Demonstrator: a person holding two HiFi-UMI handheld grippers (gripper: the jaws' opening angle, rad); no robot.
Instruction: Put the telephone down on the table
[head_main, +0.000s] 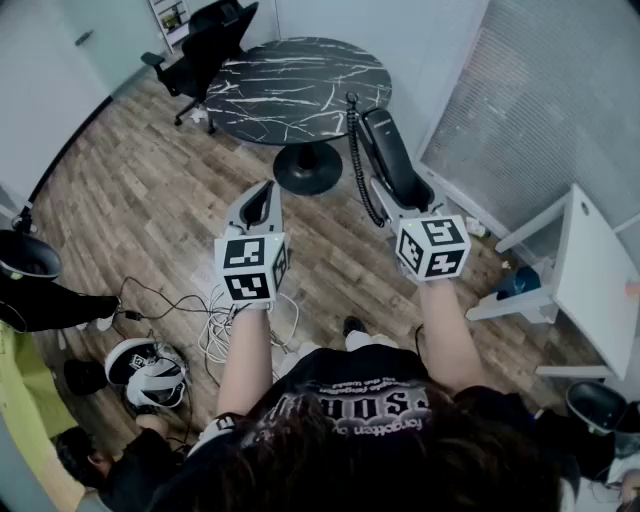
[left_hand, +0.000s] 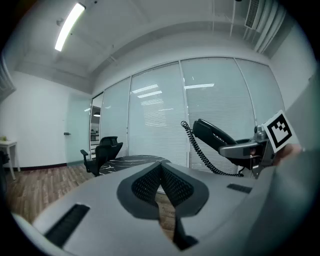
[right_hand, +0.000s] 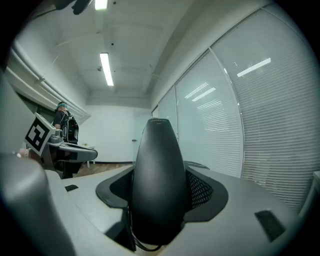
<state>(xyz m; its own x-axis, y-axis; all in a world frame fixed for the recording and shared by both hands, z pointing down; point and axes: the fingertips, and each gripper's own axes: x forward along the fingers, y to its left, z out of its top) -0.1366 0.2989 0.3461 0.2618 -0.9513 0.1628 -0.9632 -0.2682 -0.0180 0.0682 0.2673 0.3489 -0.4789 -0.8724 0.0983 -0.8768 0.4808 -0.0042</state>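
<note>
Left gripper (head_main: 263, 196) pinched, right gripper (head_main: 400, 188) clamped.

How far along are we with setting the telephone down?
Done: the telephone is gripped in the right tool, coiled cord hanging. In hand: it is held in the air near the round black table's edge, not resting on it. Left: bring it over the tabletop, lower it, open the jaws. The left tool is shut and empty.
</note>
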